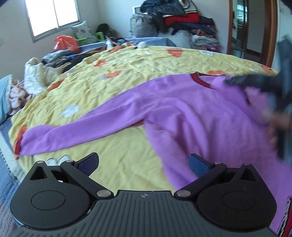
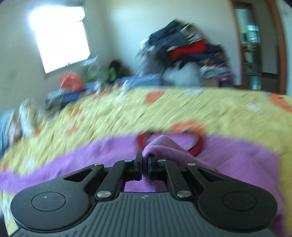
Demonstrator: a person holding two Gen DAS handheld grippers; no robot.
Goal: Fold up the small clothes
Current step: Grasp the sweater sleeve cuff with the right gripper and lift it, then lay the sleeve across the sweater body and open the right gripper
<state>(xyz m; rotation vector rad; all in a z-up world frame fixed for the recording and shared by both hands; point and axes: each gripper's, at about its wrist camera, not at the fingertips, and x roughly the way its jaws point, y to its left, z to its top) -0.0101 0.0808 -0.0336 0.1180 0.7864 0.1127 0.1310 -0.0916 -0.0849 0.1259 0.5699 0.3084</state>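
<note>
Sweater: your purple sweater (image 1: 191,116), red-striped collar, lies spread on the yellow bedspread (image 1: 127,69).
Right gripper (image 2: 145,160): jaws clamp a sweater fold.
Left gripper (image 1: 144,164): jaws wide apart, empty.

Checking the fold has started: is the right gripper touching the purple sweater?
Touching. The right wrist view shows the right gripper shut on a pinch of the purple sweater, fabric bunching out between its pads.

A bed (image 1: 127,76) under a yellow sheet fills the room. Daylight pours through a window (image 1: 53,16) in the pale far wall (image 1: 113,14). A heap of clothes (image 1: 178,16) rises behind the bed's far edge, beside a wooden doorframe (image 1: 272,32).
</note>
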